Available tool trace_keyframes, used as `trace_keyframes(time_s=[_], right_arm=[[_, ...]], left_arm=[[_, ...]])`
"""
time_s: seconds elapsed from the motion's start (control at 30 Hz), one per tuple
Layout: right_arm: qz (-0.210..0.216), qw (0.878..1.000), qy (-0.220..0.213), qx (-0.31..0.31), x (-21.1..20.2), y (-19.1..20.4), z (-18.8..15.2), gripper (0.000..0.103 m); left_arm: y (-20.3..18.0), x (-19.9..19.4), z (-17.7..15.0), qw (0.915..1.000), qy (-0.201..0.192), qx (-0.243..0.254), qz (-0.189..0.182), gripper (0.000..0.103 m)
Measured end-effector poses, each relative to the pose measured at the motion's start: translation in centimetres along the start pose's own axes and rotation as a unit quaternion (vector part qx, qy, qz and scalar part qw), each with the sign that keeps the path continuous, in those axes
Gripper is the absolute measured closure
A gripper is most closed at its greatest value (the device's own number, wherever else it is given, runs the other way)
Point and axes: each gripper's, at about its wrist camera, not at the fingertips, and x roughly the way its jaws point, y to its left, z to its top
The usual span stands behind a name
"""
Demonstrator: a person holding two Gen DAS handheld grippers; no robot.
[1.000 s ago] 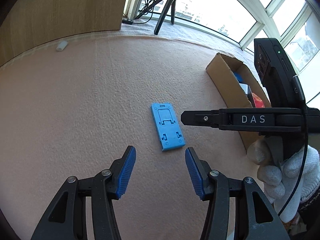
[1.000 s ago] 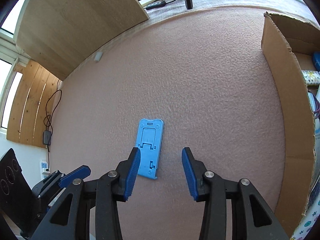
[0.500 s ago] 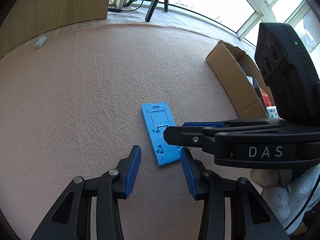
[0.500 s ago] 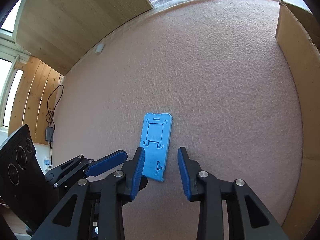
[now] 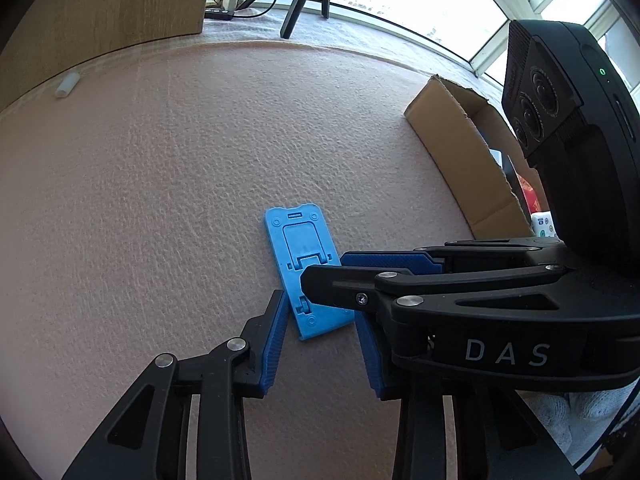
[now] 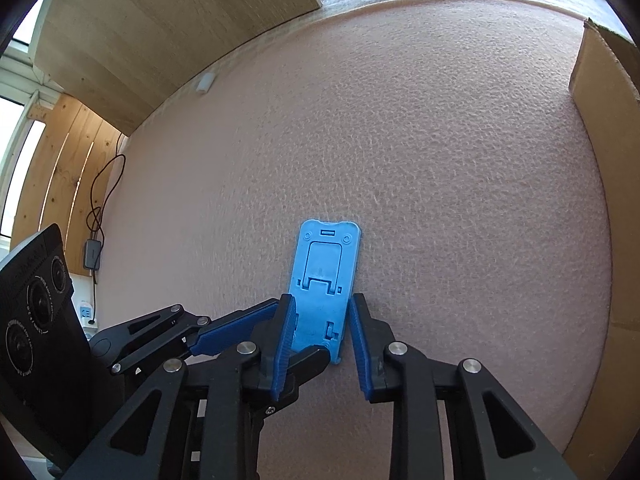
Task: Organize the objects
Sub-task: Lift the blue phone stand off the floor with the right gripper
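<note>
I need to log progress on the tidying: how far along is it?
Done: some items already lie in the cardboard box. In hand: both tools bracket the blue phone stand, flat on the mat; right tool nearly closed on it. Left: lifting and boxing it.

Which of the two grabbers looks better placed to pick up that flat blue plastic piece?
Probably the right gripper: its open fingers straddle the blue stand's near end squarely. The left gripper also brackets it, but the stand lies skewed between its fingers.
</note>
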Motion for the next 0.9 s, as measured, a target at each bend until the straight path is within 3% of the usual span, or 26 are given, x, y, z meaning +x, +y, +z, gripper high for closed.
trace_keyframes(time_s=[0.6,0.9], right_arm=[[0.0,1.0,-0.007,0.0,-0.2,-0.5,-0.4,0.081],[0.003,1.0,-0.02,-0.005,-1.5,-0.7,-0.6,0.081]], left_arm=[[0.1,0.3,0.0,0.9999,-0.008,-0.011,0.001,0.068],[-1.7,-1.1,0.5,0.9997,-0.026,0.004,0.003,0.069]])
